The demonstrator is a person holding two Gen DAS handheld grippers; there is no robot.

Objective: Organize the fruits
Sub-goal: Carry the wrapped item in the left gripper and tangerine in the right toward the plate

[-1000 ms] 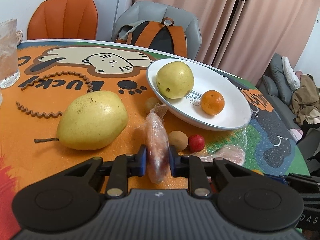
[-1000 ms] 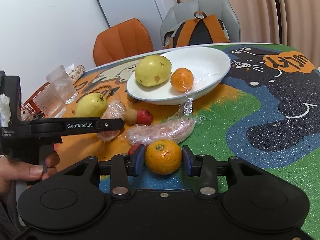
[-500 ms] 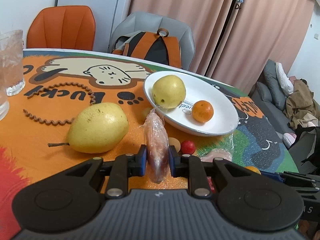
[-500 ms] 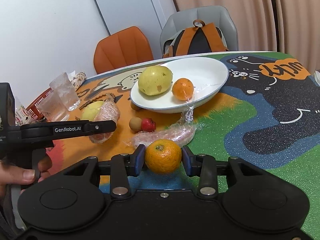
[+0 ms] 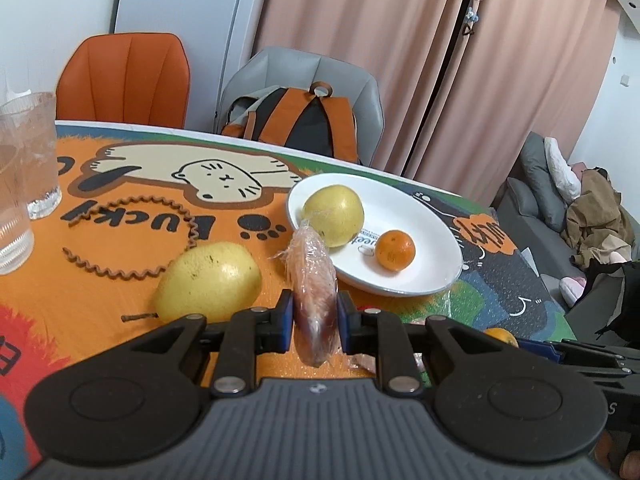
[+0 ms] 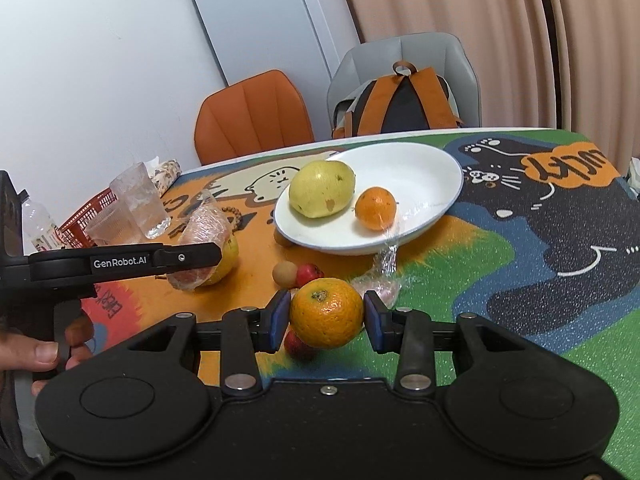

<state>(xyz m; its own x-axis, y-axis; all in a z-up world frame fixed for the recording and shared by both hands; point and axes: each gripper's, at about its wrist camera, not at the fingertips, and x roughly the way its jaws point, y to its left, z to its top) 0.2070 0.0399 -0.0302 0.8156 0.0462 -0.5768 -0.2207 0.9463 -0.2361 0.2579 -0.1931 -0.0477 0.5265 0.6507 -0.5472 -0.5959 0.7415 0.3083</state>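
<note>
Left gripper (image 5: 314,316) clamped on plastic-wrapped fruit (image 5: 314,280), right gripper (image 6: 325,317) gripping orange (image 6: 326,312), white plate (image 6: 424,168) holding 2 fruits

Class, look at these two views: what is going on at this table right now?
A person is sorting fruit with a hand-held gripper in each hand. The left hand-held gripper is shut on a plastic-wrapped fruit, held off the table. The right hand-held gripper grips an orange. The white plate already holds a pear and a small orange.
</note>
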